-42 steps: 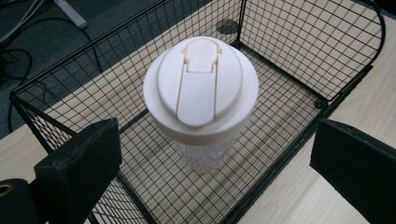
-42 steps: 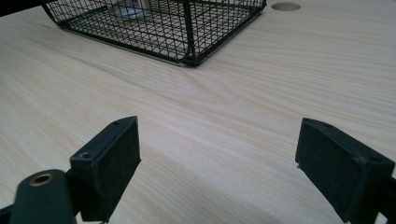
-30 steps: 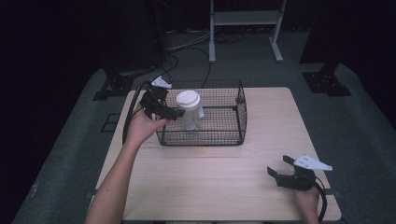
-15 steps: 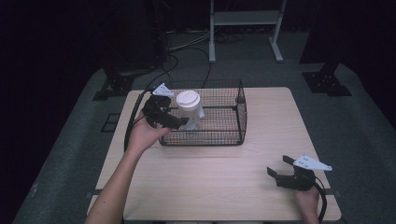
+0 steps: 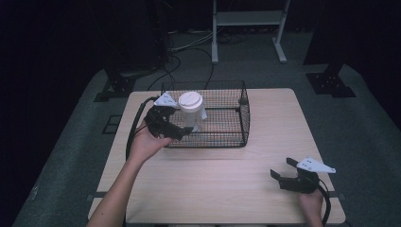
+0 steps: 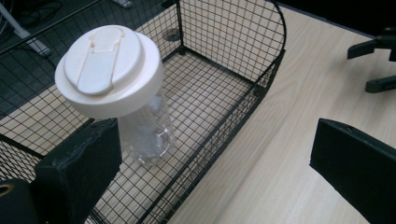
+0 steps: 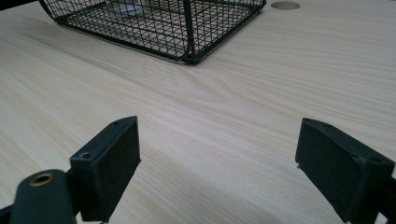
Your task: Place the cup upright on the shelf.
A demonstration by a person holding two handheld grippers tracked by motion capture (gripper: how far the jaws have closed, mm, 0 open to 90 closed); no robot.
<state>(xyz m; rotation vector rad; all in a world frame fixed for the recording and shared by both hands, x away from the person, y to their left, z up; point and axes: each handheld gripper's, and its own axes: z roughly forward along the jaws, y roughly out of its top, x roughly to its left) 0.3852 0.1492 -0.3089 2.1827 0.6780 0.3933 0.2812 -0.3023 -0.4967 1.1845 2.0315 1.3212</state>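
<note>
A clear plastic bottle (image 5: 191, 109) with a wide white flip lid (image 6: 109, 67) stands upright in the left end of a black wire basket (image 5: 239, 113). My left gripper (image 5: 182, 124) hovers open at the basket's near left corner. The bottle stands just beyond its left jaw and nothing is between the jaws. In the left gripper view the gripper (image 6: 215, 172) straddles the basket's near wall (image 6: 219, 135). My right gripper (image 5: 282, 169) rests open near the table's front right, far from the basket. The right gripper view has its jaws wide apart (image 7: 224, 163) over bare wood, with the basket (image 7: 163, 23) ahead.
The light wooden table (image 5: 269, 142) carries the basket at its back centre. A round hole (image 7: 285, 5) is set in the tabletop beyond the basket. Dark floor, cables and a white stand (image 5: 248, 19) lie behind the table.
My left gripper has drawn back from beside the bottle toward the near side of the basket. The bottle stays upright in the basket. The right gripper has hardly moved.
</note>
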